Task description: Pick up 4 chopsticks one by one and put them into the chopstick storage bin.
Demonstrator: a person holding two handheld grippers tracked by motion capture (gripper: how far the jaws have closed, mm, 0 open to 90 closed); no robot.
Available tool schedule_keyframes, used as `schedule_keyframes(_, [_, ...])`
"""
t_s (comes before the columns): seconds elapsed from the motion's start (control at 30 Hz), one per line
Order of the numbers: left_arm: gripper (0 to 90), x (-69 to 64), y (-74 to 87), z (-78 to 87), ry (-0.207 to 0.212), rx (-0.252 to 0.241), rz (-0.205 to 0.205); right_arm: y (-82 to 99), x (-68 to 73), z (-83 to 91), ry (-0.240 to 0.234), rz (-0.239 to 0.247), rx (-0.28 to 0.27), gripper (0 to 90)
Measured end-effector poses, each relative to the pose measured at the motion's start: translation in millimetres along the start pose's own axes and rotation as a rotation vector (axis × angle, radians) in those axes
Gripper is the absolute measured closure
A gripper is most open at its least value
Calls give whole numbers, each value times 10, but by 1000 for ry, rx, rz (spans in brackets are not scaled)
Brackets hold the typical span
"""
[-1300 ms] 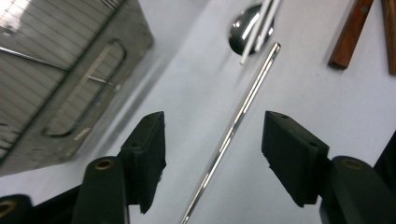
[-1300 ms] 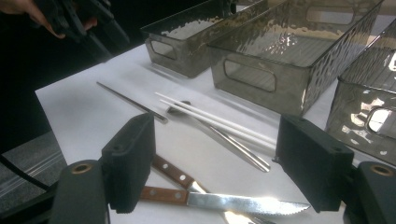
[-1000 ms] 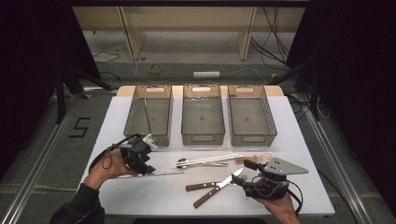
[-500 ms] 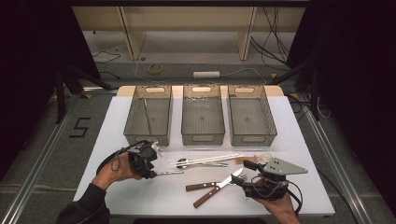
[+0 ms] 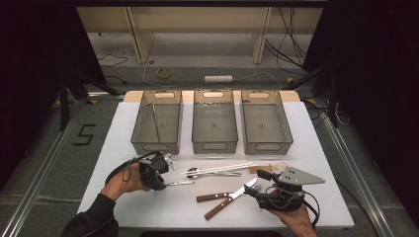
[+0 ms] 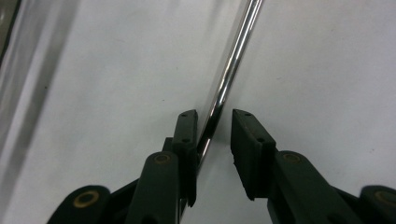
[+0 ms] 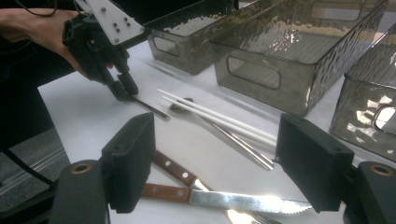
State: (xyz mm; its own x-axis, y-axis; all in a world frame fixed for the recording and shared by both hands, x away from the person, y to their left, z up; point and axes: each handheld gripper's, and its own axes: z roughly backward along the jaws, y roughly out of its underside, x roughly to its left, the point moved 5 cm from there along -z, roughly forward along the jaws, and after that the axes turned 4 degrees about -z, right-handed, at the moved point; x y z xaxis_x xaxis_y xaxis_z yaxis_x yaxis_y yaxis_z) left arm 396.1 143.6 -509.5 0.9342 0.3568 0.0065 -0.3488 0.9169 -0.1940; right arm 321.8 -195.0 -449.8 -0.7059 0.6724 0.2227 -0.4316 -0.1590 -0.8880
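A slim metal utensil handle (image 5: 180,183) lies on the white table (image 5: 123,197), left of centre. My left gripper (image 5: 165,175) has come down over its end, and its jaws have just been closing. In the left gripper view the shiny handle (image 6: 233,60) runs between the jaws of the left gripper (image 6: 215,119); one pad touches it and the other stands a small gap away. My right gripper (image 7: 219,163) hovers open, jaws wide, over two wood-handled knives (image 7: 187,186) at the front right, with nothing between its pads. The same right gripper (image 5: 258,191) sits beside the knives (image 5: 225,197).
Three grey see-through bins (image 5: 214,123) stand in a row at the back; the left one (image 5: 157,123) holds a thin stick. White chopsticks (image 5: 222,169) and a spoon (image 5: 207,173) lie mid-table. A small wooden piece (image 5: 267,169) lies right of them.
My left gripper has moved right and down onto the table, and its jaws have narrowed around the metal handle. The right gripper has stayed where it was.
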Motion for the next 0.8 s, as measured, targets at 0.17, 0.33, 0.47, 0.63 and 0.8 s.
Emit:
schedule_keyframes(0.17, [742,-5,-9,-18,0,14,-11,1,3,0,-2,0,1,296])
schedule_keyframes(0.33, [780,-15,-12,-15,4,28,-40,2,4,-2,-1,1,3,296])
schedule_keyframes(0.47, [823,-40,-14,-17,4,27,-88,4,5,-4,-2,2,4,296])
schedule_keyframes(0.63, [839,-58,-17,-21,0,21,-113,5,1,-3,-1,1,4,296])
schedule_keyframes(0.8, [844,-63,-9,-15,1,15,-133,6,1,-6,0,0,7,297])
